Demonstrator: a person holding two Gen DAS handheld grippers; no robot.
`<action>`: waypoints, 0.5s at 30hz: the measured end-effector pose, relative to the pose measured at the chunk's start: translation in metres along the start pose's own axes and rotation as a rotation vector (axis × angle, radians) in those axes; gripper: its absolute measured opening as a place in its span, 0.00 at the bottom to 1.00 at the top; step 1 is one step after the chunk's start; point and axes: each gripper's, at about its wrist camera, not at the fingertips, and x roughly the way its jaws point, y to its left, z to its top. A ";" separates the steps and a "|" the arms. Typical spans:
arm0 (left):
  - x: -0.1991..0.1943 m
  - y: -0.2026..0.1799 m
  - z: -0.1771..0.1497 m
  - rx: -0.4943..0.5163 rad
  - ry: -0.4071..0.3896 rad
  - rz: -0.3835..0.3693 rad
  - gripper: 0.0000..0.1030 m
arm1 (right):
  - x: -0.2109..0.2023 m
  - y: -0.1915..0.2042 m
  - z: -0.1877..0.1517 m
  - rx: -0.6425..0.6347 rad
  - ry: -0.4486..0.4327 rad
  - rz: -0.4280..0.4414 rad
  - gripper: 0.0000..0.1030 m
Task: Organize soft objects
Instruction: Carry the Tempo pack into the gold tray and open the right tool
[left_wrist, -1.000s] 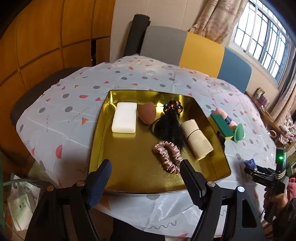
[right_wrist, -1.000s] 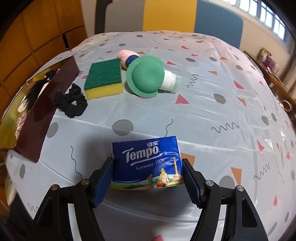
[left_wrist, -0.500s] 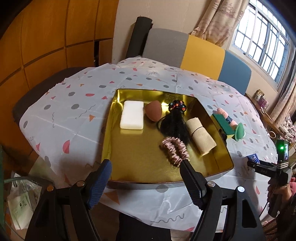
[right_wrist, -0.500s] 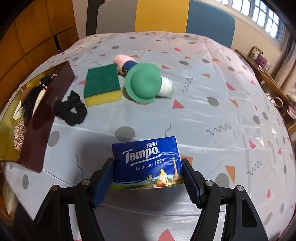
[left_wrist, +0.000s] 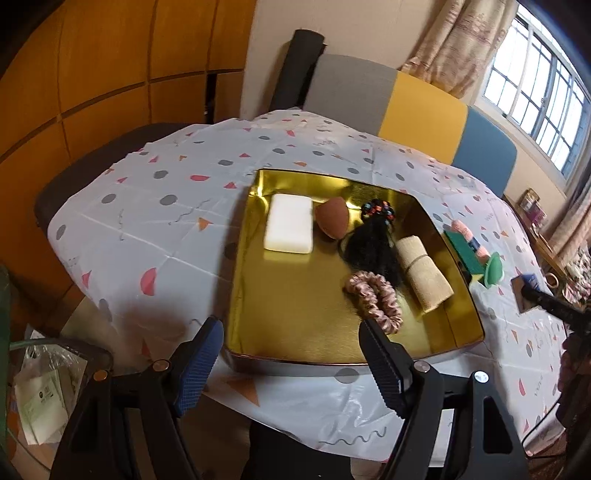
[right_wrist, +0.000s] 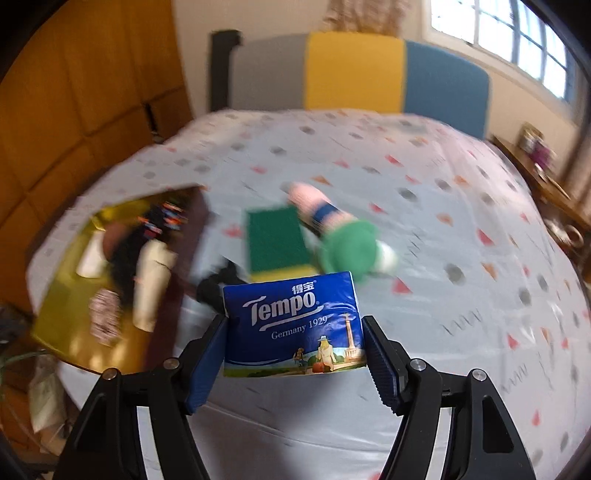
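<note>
My right gripper (right_wrist: 295, 354) is shut on a blue Tempo tissue pack (right_wrist: 291, 325) and holds it up off the table; from the left wrist view the pack (left_wrist: 526, 284) shows at the far right. My left gripper (left_wrist: 291, 365) hangs open and empty over the near rim of the gold tray (left_wrist: 303, 314). In the tray lie a white sponge (left_wrist: 290, 229), a brown beauty sponge (left_wrist: 332, 221), a black hairpiece (left_wrist: 371, 247), a beige cloth roll (left_wrist: 423, 273) and a pink scrunchie (left_wrist: 375, 295). On the cloth sit a green-yellow sponge (right_wrist: 275, 240), a black scrunchie (right_wrist: 218, 280) and a green puff (right_wrist: 347, 247).
A pink-and-blue soft item (right_wrist: 314, 203) lies behind the green sponge. A grey, yellow and blue chair back (right_wrist: 354, 70) stands beyond the table. A side shelf with jars (right_wrist: 535, 147) is at the right. Bags and papers (left_wrist: 40, 391) lie on the floor at the lower left.
My right gripper has risen with the tissue pack, lifting it clear of the tablecloth, and the view now takes in the tray. My left gripper drew back a little toward the tray's near edge.
</note>
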 end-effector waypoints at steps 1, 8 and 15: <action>0.000 0.003 0.000 -0.009 -0.001 0.005 0.75 | -0.002 0.013 0.007 -0.015 -0.009 0.042 0.69; 0.000 0.029 0.002 -0.081 0.016 0.029 0.75 | 0.017 0.124 0.036 -0.186 0.023 0.279 0.69; -0.001 0.049 0.003 -0.113 0.007 0.070 0.75 | 0.066 0.231 0.043 -0.345 0.124 0.377 0.69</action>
